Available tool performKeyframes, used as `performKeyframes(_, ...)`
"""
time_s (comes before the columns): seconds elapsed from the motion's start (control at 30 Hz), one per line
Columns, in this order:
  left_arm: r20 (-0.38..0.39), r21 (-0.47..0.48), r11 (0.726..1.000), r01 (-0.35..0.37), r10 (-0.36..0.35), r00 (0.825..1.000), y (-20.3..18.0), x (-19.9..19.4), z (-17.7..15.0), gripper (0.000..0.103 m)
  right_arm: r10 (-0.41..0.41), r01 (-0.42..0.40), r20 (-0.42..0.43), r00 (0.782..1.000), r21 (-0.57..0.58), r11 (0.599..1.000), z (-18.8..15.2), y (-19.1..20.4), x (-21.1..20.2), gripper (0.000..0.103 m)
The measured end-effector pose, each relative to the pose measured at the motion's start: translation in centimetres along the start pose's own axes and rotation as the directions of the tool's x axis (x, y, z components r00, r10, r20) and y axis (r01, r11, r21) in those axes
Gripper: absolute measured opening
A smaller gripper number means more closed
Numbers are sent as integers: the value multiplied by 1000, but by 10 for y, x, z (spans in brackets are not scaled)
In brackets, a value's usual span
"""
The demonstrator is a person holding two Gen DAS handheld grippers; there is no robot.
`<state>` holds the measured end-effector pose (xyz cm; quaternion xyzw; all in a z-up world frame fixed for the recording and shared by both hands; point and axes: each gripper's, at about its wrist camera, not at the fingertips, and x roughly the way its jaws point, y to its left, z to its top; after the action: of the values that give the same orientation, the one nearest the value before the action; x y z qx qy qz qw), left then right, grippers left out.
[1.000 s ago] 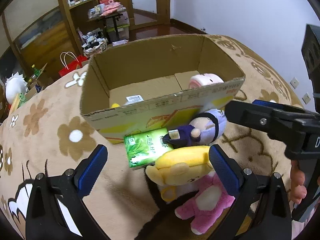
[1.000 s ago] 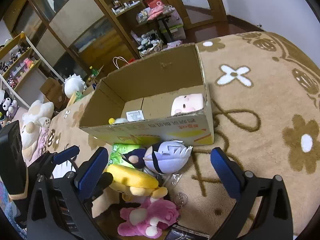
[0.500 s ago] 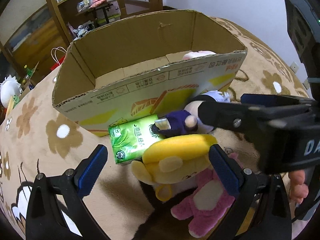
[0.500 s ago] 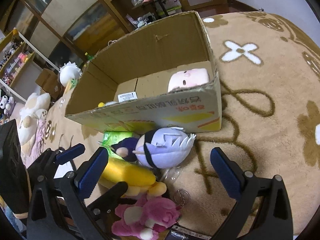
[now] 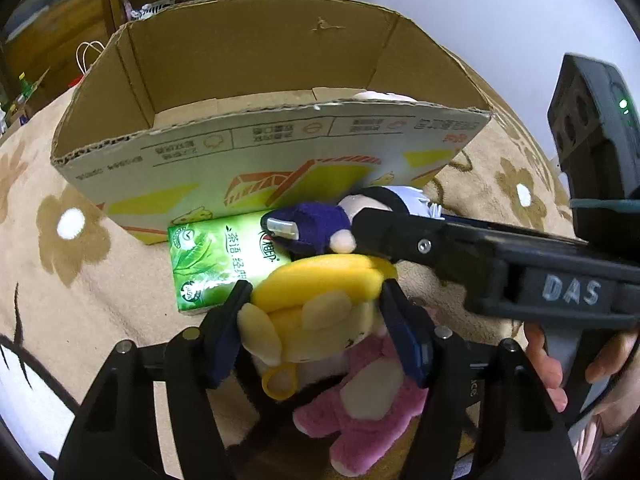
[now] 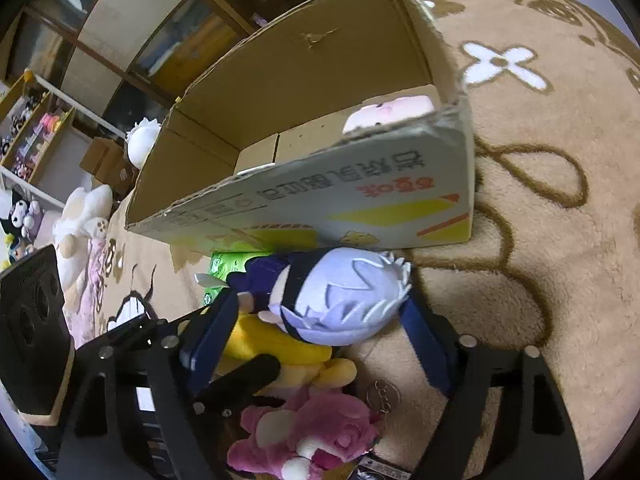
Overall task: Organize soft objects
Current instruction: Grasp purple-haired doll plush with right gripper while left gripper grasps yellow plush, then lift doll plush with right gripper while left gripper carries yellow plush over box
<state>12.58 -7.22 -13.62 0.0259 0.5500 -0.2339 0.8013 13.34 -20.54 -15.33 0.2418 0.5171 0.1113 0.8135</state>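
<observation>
My left gripper point(image 5: 316, 320) is shut on a yellow plush doll point(image 5: 316, 300) lying on the carpet. My right gripper point(image 6: 316, 324) is shut on a doll with pale lilac hair and a dark blue body point(image 6: 340, 300), just beside it. A pink plush bear point(image 5: 368, 400) lies under and in front of both; it also shows in the right wrist view point(image 6: 312, 432). An open cardboard box point(image 5: 280, 152) stands right behind them, with a pink-and-white plush point(image 6: 388, 110) inside at its right end.
A green tissue pack point(image 5: 216, 256) lies against the box's front wall, touching the dolls. The floral brown carpet point(image 6: 540, 240) spreads all round. Shelves, white plush toys point(image 6: 84, 212) and small boxes stand far left.
Both grippers moved forward and down and closed: the left onto the yellow doll, the right onto the lilac-haired doll. Both were open a second ago.
</observation>
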Motion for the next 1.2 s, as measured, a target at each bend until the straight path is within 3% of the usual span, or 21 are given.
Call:
performKeyframes(0.1, -3, -20, 1000, 6, -6, 1000, 3, -2, -1, 60, 33, -31, -34, 999, 52, 998, -1, -9, 8, 79)
performKeyframes(0.2, 2, -25, 1000, 4, -4, 1000, 2, -5, -2, 59, 101, -96, -39, 994, 112, 989, -2, -17, 14, 69)
performKeyframes(0.4, 27, -30, 998, -57, 58, 998, 3, -19, -7, 57, 89, -87, -19, 996, 108, 990, -2, -18, 11, 63)
performKeyframes(0.6, 88, -43, 992, -117, 121, 989, 5, -41, -11, 57, 11, -12, 29, 1000, 31, 999, -1, -10, -9, 62)
performKeyframes(0.73, 142, -21, 981, -194, 195, 970, 4, -57, -12, 57, -10, 9, 73, 997, 9, 1000, -2, -7, -27, 62)
performKeyframes(0.97, 215, -53, 967, -251, 256, 942, 7, -81, -14, 57, -37, 36, 145, 989, 11, 999, -11, -8, -67, 61)
performKeyframes(1.2, 361, -96, 951, -295, 309, 880, 10, -119, -15, 57, -40, 44, 270, 962, -8, 999, -16, 5, -107, 61)
